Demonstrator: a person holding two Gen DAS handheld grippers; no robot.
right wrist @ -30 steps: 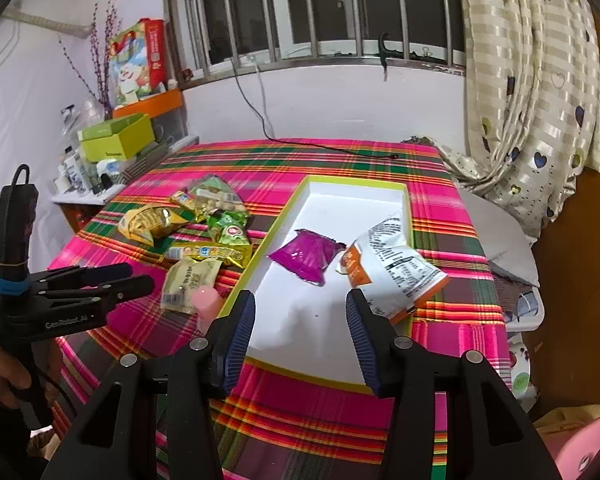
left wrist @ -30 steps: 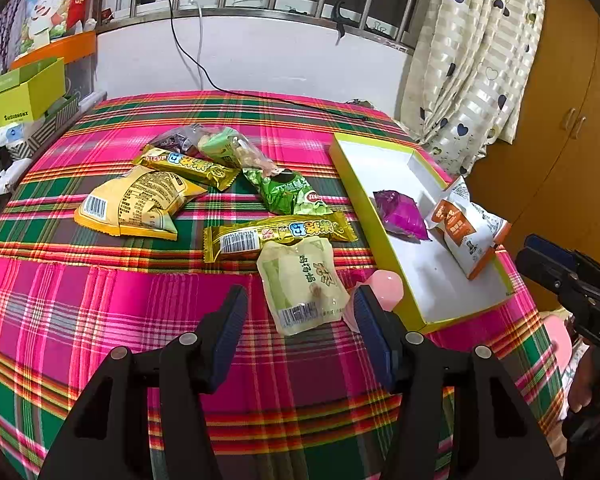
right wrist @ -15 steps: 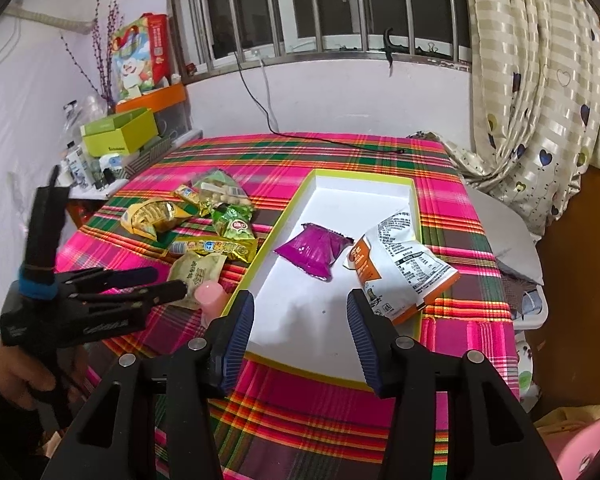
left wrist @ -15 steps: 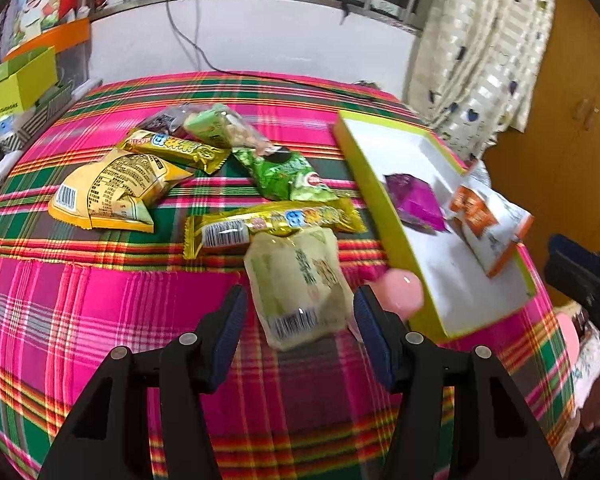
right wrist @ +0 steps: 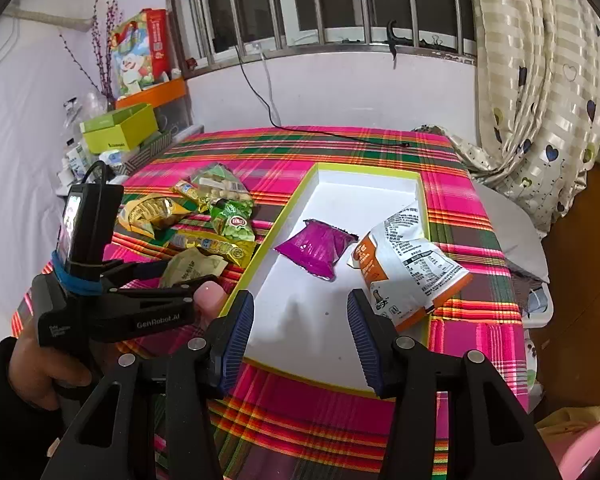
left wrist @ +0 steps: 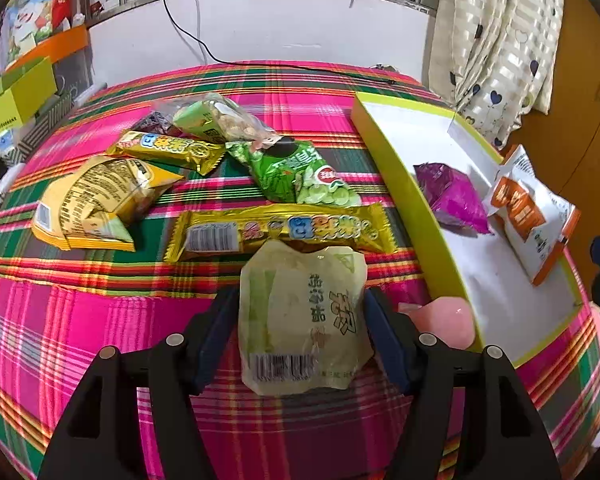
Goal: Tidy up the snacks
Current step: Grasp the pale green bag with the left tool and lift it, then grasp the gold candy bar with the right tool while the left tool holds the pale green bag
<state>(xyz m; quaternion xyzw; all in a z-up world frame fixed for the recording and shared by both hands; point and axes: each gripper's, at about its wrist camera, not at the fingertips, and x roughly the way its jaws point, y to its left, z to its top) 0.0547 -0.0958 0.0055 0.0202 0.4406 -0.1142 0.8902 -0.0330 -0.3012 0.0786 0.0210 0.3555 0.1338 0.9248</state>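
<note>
The tray holds a purple packet and, at 3 o'clock, a white bag. Left gripper, just widened, straddles a pale pouch, released; right gripper released.

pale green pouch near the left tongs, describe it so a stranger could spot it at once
Start at the lime-rimmed white tray on the plaid tablecloth. Left of its near corner, below the long gold bar, lies the pale green pouch, between the open left tongs. It alone is pale and matte, barcode at its near edge.
</note>
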